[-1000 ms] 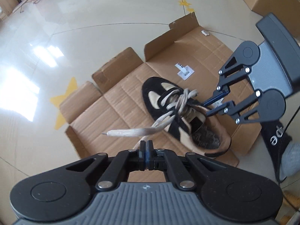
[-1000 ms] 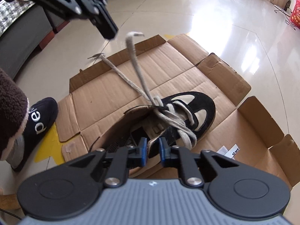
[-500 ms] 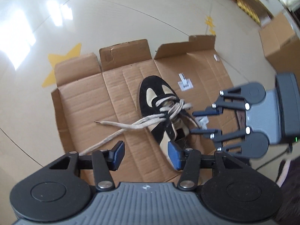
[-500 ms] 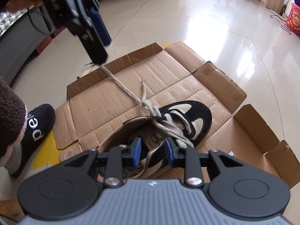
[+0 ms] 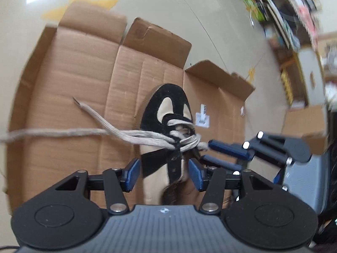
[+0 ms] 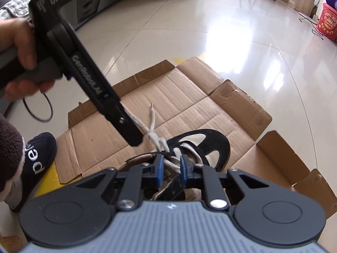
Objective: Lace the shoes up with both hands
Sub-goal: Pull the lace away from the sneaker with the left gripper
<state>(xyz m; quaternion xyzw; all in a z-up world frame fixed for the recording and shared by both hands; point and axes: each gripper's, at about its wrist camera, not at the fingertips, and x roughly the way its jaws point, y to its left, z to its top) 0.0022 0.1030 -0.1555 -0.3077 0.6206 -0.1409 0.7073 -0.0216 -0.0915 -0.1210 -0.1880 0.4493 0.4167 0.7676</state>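
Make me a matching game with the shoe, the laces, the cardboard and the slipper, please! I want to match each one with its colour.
Things:
1. shoe
2. laces
3. cardboard
4. slipper

Colours:
A. plain brown
B. dark navy with white letters
C. black and tan
D. pale grey-beige

Pairs: 1-C, 2-D, 3-A, 4-B

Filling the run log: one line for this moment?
left gripper: open above shoe | right gripper: open at laces | lace ends on cardboard
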